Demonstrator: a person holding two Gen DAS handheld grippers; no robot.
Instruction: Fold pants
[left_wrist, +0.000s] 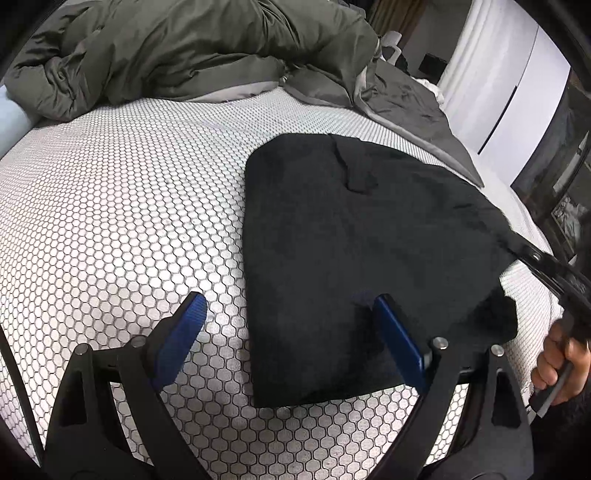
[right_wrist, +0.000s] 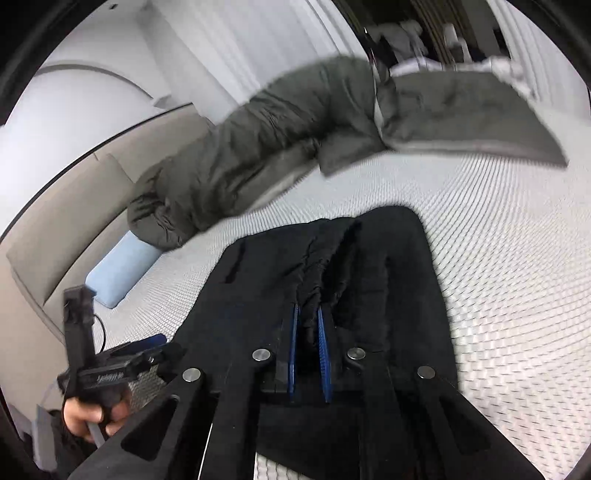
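Black pants (left_wrist: 369, 240) lie folded flat on the mattress (left_wrist: 129, 221), which has a honeycomb-patterned white cover. My left gripper (left_wrist: 290, 310) is open just above their near left edge, one blue pad over the cloth and the other over the mattress. In the right wrist view the pants (right_wrist: 406, 266) bunch up into a ridge between the blue pads of my right gripper (right_wrist: 307, 308), which is shut on that fold. From the left wrist view the right gripper (left_wrist: 532, 258) meets the pants' right edge. A hand (left_wrist: 557, 369) holds its handle.
A crumpled olive-grey duvet (left_wrist: 203, 48) fills the far side of the bed. A light blue pillow (right_wrist: 118, 273) lies by the beige headboard (right_wrist: 74, 206). White wardrobe doors (left_wrist: 517, 92) stand beyond the bed's right edge. The left gripper (right_wrist: 147, 350) shows at lower left.
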